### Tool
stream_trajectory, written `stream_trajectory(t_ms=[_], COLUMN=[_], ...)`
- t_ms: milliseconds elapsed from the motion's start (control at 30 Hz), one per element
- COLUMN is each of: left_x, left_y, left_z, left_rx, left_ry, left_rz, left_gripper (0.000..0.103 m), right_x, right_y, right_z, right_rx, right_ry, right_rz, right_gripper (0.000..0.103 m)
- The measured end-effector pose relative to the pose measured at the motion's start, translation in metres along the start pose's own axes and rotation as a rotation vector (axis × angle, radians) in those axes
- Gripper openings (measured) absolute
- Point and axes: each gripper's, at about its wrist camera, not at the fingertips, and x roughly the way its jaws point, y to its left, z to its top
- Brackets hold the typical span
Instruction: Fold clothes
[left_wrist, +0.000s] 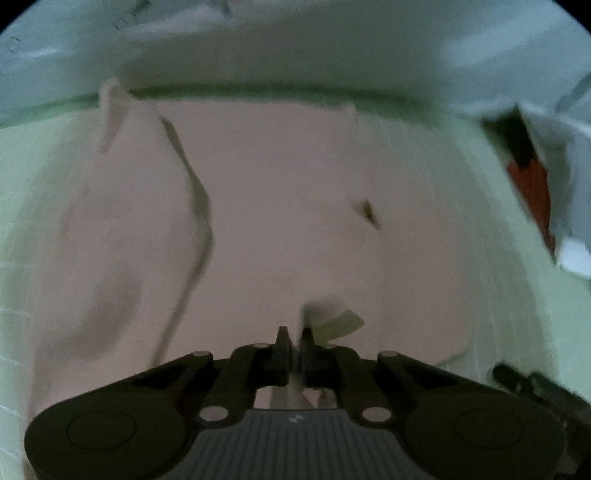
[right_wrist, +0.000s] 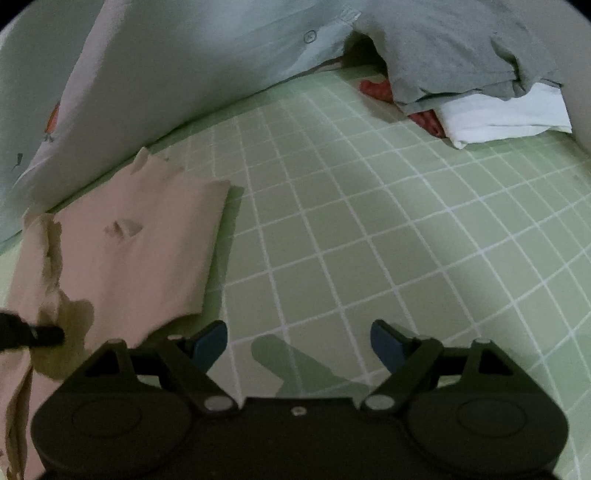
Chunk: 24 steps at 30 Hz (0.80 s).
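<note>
1. On the green grid-patterned sheet (right_wrist: 369, 229) lies a pale pink garment (right_wrist: 140, 243), spread mostly flat, its far edge close to a large pale blue-grey fabric mass (right_wrist: 184, 66).
2. The left gripper (left_wrist: 293, 334) has its jaws pressed together on a fold of the pink garment (left_wrist: 277, 206), which fills most of the left wrist view; that view is blurred.
3. The right gripper (right_wrist: 298, 338) hangs over bare sheet just right of the garment, its jaws spread wide with nothing between them; the blue fingertips (right_wrist: 210, 341) are visible.
4. In the right wrist view, the left gripper's dark tip (right_wrist: 40, 334) meets the garment's near left edge, where the cloth is bunched.
5. Farther back on the right, a grey garment (right_wrist: 454, 48) drapes over a folded white cloth (right_wrist: 506, 114), with red fabric (right_wrist: 376, 88) showing beneath.
</note>
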Motion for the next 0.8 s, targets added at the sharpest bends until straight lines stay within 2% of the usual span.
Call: stream_trajectory(t_ms=[133,267,500,600,700,767,800], left_x=[-0.032,-0.066,-0.101,-0.096,-0.071,-0.053,-0.049], left_y=[0.029,0.074,0.204,0.268,0.318,0.344,0.349], left_z=[0.016,0.039,0.094,0.116,0.119,0.116,0.110], left_rx=[-0.033,-0.059,-0.156,-0.210,-0.296,-0.345,-0.347], left_ry=[-0.096,-0.193,-0.342,-0.365,-0.299,-0.252,-0.239], left_rz=[-0.011,-0.009,0.035,0.115,0.124,0.127,0.140], left_gripper=[0.006,0.006,0.006,0.006,0.007,0.014,0.022], right_x=[-0.014,-0.029,-0.042,-0.042,-0.041,-0.040,-0.039], right_y=[0.019,0.047,0.117,0.142,0.158,0.168,0.174], right_z=[-0.002,-0.005,-0.014,-0.020,-0.030,-0.037,-0.040], right_rx=[-0.029,-0.041,-0.095,-0.114,-0.135,-0.149,-0.156], right_ry=[-0.023,-0.039,-0.061,-0.059,-0.049,-0.042,-0.039], right_rz=[-0.008,-0.018,-0.042,-0.065,-0.102,-0.127,-0.139], right_gripper=[0.085,0.085,0.085,0.085,0.085,0.088,0.092])
